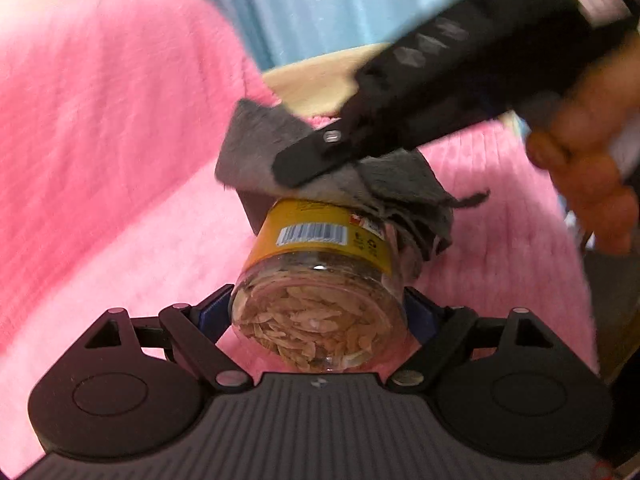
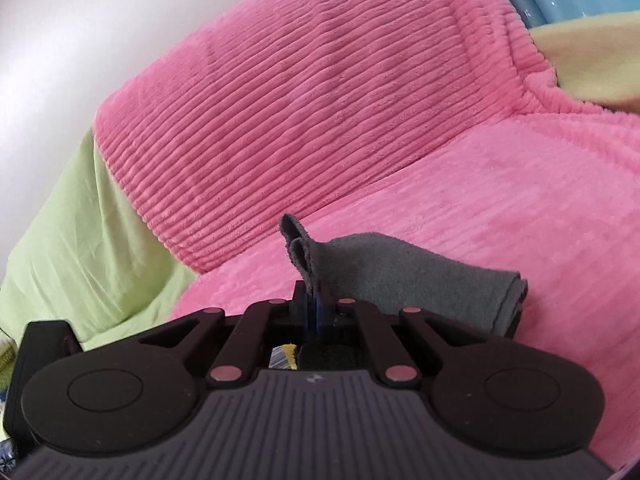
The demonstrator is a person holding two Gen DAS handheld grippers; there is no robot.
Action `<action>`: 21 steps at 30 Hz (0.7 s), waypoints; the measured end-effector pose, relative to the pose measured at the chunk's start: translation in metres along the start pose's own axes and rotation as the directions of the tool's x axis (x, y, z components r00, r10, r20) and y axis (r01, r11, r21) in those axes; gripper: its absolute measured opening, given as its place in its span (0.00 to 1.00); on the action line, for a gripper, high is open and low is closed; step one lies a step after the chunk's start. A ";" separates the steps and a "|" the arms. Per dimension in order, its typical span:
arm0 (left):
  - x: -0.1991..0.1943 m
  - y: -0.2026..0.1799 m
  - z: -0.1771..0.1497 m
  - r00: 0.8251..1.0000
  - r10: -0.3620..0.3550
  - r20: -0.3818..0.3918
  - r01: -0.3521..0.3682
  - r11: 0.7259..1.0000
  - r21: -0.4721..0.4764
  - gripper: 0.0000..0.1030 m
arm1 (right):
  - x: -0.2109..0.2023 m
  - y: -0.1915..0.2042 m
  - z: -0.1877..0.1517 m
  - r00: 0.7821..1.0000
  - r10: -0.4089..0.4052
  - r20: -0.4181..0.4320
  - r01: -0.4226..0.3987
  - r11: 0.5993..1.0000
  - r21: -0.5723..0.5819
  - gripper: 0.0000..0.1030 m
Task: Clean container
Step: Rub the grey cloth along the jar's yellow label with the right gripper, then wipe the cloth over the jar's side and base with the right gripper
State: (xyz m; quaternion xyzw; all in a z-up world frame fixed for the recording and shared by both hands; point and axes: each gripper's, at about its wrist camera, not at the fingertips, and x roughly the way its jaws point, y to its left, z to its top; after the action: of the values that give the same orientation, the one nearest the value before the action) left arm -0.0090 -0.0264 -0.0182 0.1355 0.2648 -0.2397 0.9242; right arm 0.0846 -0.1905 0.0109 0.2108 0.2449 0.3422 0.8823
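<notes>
Nearest the left wrist camera, the left gripper [image 1: 320, 312] has its fingers clamped on the base end of a clear plastic jar [image 1: 324, 280], one blue pad at 9 o'clock of the jar and one at 3 o'clock. Lying on its side above a pink ribbed blanket [image 1: 100, 140], the jar points away from the camera, holds pale brown flakes and carries a yellow label with a barcode. At 12 o'clock of the jar, a grey cloth [image 1: 340, 176] drapes over its far end, pressed there by the right gripper [image 1: 296, 164], which enters from 2 o'clock in a person's hand [image 1: 588, 184]. From the right wrist camera, the right gripper [image 2: 314, 300] has its fingers together, pinching a fold of the grey cloth [image 2: 400, 276], which trails toward 3 o'clock. Pink blanket [image 2: 320, 100] fills the background, with green fabric [image 2: 80, 240] at 9 o'clock.
</notes>
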 end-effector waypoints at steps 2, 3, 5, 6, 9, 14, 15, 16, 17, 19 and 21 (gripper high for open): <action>0.001 0.014 0.000 0.998 -0.055 -0.005 0.054 0.993 -0.106 0.85 | 0.000 0.002 -0.001 1.000 -0.006 0.000 0.006 1.000 -0.018 0.01; 0.003 0.018 -0.001 0.997 -0.072 -0.007 0.071 0.988 -0.140 0.85 | 0.001 0.003 -0.001 1.000 -0.008 -0.001 0.008 1.000 -0.024 0.01; 0.004 0.020 -0.001 0.997 -0.077 -0.007 0.075 0.986 -0.152 0.85 | 0.001 0.003 0.000 1.000 -0.007 0.001 0.007 1.000 -0.019 0.01; 0.004 0.019 -0.001 0.997 -0.073 -0.006 0.072 0.987 -0.144 0.85 | 0.001 0.002 0.000 1.000 -0.006 0.002 0.006 1.000 -0.016 0.01; 0.005 0.014 -0.001 0.999 -0.052 -0.004 0.051 0.994 -0.099 0.84 | 0.000 0.002 0.000 1.000 -0.010 0.004 0.010 1.000 -0.013 0.01; 0.004 -0.007 -0.004 0.999 0.041 0.002 -0.041 0.996 0.079 0.84 | -0.002 0.009 -0.003 0.997 0.057 -0.050 -0.057 0.998 -0.005 0.01; 0.005 -0.011 -0.004 0.998 0.056 0.004 -0.056 0.992 0.109 0.84 | -0.002 0.013 -0.005 0.994 0.084 -0.070 -0.085 0.996 -0.018 0.01; 0.005 -0.014 -0.005 0.998 0.070 0.005 -0.070 0.988 0.137 0.84 | -0.001 0.018 -0.007 0.992 0.094 -0.082 -0.097 0.995 -0.035 0.01; 0.006 -0.017 -0.006 0.996 0.083 0.007 -0.083 0.983 0.164 0.84 | 0.000 0.022 -0.009 0.990 0.103 -0.094 -0.108 0.993 -0.051 0.01; 0.006 -0.020 -0.007 0.996 0.093 0.011 -0.093 0.978 0.186 0.84 | 0.002 0.027 -0.010 0.988 0.109 -0.107 -0.118 0.990 -0.081 0.01; 0.006 -0.023 -0.007 0.995 0.098 0.015 -0.099 0.975 0.200 0.84 | 0.003 0.022 -0.006 0.993 0.081 -0.084 -0.088 0.993 -0.077 0.01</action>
State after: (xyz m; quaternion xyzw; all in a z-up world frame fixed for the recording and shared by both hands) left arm -0.0190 -0.0453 -0.0300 0.2403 0.2301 -0.2193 0.9172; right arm 0.0720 -0.1722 0.0174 0.1713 0.2573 0.3971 0.8642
